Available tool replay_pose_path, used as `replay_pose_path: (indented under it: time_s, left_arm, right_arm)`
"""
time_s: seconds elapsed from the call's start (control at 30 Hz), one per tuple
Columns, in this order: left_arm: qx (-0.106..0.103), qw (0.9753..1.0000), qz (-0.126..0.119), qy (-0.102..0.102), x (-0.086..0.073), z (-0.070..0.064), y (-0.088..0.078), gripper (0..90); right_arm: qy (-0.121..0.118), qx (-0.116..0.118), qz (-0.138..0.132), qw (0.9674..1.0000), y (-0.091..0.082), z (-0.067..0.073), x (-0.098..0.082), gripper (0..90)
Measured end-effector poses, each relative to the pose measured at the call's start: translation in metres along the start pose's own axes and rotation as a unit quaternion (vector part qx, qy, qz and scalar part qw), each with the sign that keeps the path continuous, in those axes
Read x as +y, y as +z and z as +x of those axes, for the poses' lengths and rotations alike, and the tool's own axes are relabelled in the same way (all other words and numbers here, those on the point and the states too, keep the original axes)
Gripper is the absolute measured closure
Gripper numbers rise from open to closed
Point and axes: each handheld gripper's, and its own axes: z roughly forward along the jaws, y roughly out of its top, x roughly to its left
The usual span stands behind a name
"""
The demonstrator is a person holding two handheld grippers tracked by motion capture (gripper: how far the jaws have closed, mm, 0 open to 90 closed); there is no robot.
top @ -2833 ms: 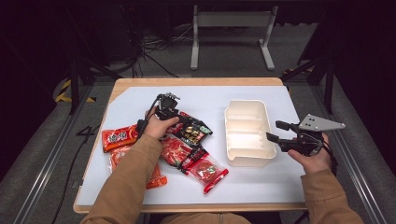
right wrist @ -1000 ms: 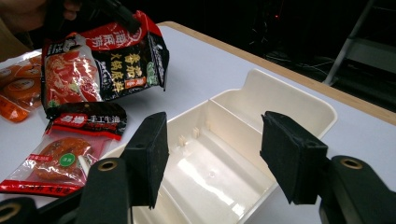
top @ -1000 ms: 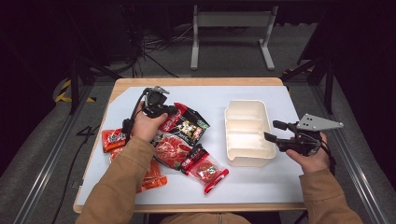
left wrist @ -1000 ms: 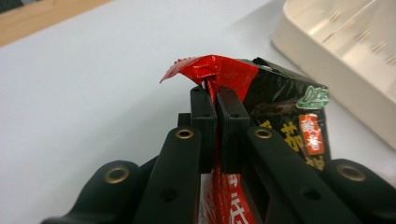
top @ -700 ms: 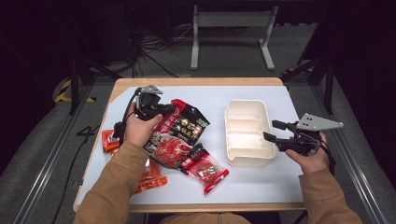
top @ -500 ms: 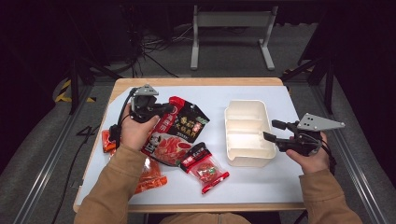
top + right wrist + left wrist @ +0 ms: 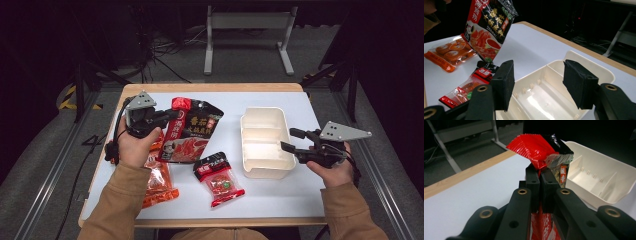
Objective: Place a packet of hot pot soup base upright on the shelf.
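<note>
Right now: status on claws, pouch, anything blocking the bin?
Left claw shut on black-and-red pouch, lifted off table. Right claw open, at white bin. Bin empty; small red packet lies beside it, not blocking.

Small red snack packet (image 7: 218, 178) and orange packets (image 7: 159, 180) on white table (image 7: 270, 192), metal frame (image 7: 248, 30) beyond.

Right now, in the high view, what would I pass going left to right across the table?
Left tongs gripping the big red-and-black packet → small red packet → white divided tray → right tongs, open.
</note>
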Motion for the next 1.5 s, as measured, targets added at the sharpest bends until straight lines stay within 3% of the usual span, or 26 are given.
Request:
replay_pose_path:
  time_s: [0.4,0.6,0.7,0.87,1.0,1.2,1.5]
  left_arm:
    - [-0.021,0.9986,-0.048,0.007,0.005,-0.009,-0.013,87.1]
    - [-0.042,0.9961,-0.078,0.003,0.007,-0.012,-0.020,87.1]
    - [-0.048,0.9950,-0.088,0.007,0.008,-0.014,-0.023,87.1]
    - [-0.059,0.9936,-0.095,0.014,0.010,-0.019,-0.023,87.1]
    - [-0.076,0.9919,-0.101,0.012,0.011,-0.022,-0.023,87.0]
    - [-0.099,0.9898,-0.102,0.012,0.013,-0.028,-0.020,87.1]
    - [-0.111,0.9885,-0.099,0.026,0.015,-0.039,-0.016,87.1]
  right_arm:
    - [-0.001,0.025,-0.002,0.9997,0.014,0.016,0.015,41.1]
    - [0.011,0.046,-0.017,0.9987,0.026,0.019,0.033,42.5]
    - [0.008,0.053,-0.011,0.9985,0.033,0.022,0.041,42.5]
    - [0.001,0.069,0.002,0.9976,0.045,0.027,0.051,42.4]
    - [0.012,0.086,0.009,0.9962,0.054,0.029,0.056,42.4]
    - [0.011,0.101,0.004,0.9948,0.063,0.032,0.064,41.4]
    - [0.014,0.123,-0.007,0.9922,0.075,0.038,0.074,40.7]
